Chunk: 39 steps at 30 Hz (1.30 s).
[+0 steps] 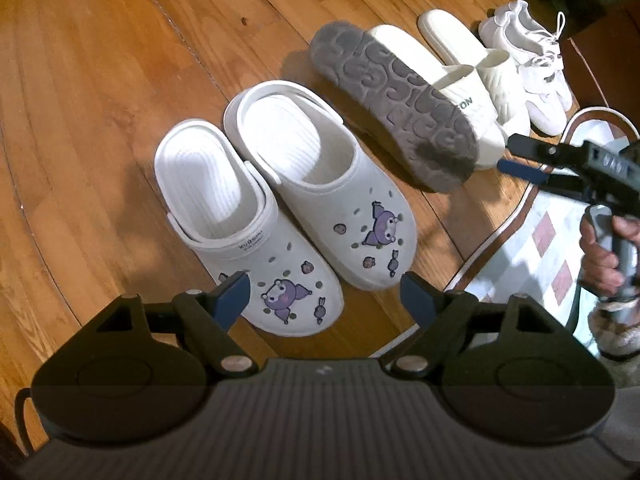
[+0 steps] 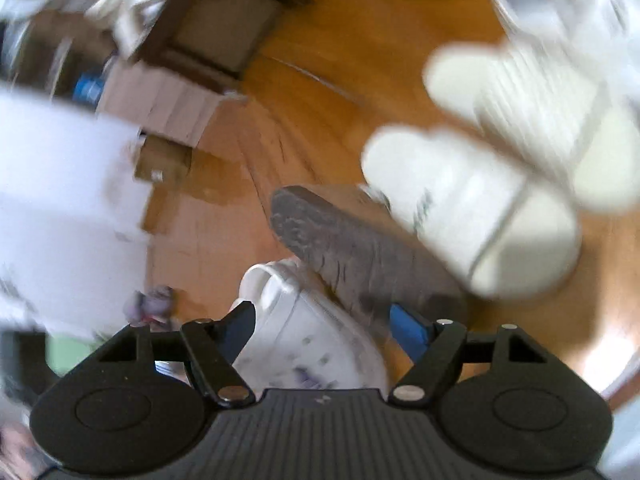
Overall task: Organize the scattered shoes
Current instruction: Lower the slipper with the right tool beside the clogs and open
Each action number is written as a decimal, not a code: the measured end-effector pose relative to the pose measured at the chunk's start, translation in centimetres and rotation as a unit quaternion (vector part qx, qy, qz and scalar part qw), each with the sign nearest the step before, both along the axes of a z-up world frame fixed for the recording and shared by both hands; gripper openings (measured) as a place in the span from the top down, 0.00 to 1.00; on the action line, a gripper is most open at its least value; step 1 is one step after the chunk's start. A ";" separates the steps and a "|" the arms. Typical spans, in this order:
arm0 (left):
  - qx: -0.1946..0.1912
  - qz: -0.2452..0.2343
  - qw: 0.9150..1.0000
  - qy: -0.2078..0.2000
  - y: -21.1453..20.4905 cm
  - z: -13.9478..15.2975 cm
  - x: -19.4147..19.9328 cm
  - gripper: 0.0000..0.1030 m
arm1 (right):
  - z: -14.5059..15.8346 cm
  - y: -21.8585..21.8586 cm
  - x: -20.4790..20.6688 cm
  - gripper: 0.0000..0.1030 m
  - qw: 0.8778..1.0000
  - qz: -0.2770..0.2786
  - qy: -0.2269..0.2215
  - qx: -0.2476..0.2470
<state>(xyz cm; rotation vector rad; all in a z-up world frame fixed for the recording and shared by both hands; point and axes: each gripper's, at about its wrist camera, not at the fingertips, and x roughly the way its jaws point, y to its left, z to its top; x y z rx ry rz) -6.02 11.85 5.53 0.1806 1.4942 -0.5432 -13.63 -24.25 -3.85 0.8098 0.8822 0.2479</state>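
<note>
Wooden floor [image 1: 100, 80] in a warm orange tone fills most of the left wrist view, and a row of pale shoes runs across it. Nearest the camera stand two white clogs [image 1: 280, 200] side by side, touching, each with purple cartoon charms on the toe. Beyond them a cream slide [image 1: 404, 56] lies tipped on its edge so that its grey, dusty sole [image 1: 392, 104] faces the camera; it leans against a second cream slide [image 1: 480, 76], which stands upright. Farthest along the row sits a pair of white laced sneakers [image 1: 532, 56]. A patterned mat [image 1: 540, 240] with red and white squares lies at the right.

The left gripper [image 1: 324, 296] points steeply down over the toes of the clogs, its blue-padded jaws spread wide, and nothing is between them (the pads clear the clog toes on either side). The right gripper [image 1: 516, 156] reaches in from the right edge, gripped by a hand [image 1: 604, 256]; its tips stand just beside the toe end of the tipped slide, and its jaws are parted and hold nothing. The right wrist view is heavily blurred, yet it shows the same wide gap [image 2: 324, 328], with a clog and the grey sole lying ahead of the fingers.
</note>
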 end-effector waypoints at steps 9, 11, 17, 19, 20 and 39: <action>0.003 -0.015 1.000 0.015 -1.0 -0.9 0.0 0.16 | -0.1 0.4 3.3 0.25 0.997 0.031 -0.027 -0.069; 0.002 -0.014 1.000 0.016 -1.0 -0.9 0.1 0.16 | -0.3 0.8 5.1 0.29 0.995 0.053 -0.033 -0.074; -0.002 -0.006 1.000 0.016 -0.7 -0.9 0.4 0.16 | -0.6 2.6 10.5 0.29 0.991 0.080 -0.037 -0.096; -0.006 -0.003 1.000 0.014 -0.6 -0.9 0.6 0.16 | -1.3 3.3 12.3 0.29 0.991 0.078 -0.003 -0.113; -0.005 -0.002 1.000 0.013 -0.5 -0.8 0.6 0.16 | -1.6 3.7 12.8 0.29 0.989 0.078 0.012 -0.122; -0.020 0.022 0.999 0.028 -0.8 -1.4 1.5 0.16 | -4.9 5.2 9.5 0.32 0.992 0.107 0.061 -0.022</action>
